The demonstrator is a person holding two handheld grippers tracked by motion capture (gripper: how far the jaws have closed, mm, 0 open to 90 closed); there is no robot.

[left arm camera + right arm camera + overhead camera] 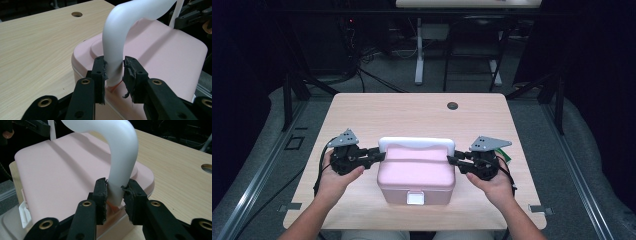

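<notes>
Pink storage box (416,172) with a white carry handle (416,144) sits at the near middle of the wooden table (377,110), handle raised upright. Both forearms come in low from the near edge, hands level at either side of the box. Left gripper (114,67) has its jaws narrowed onto the handle's left leg, pads pressing it. Right gripper (116,187) likewise clamps the handle's right leg just above the lid.
</notes>
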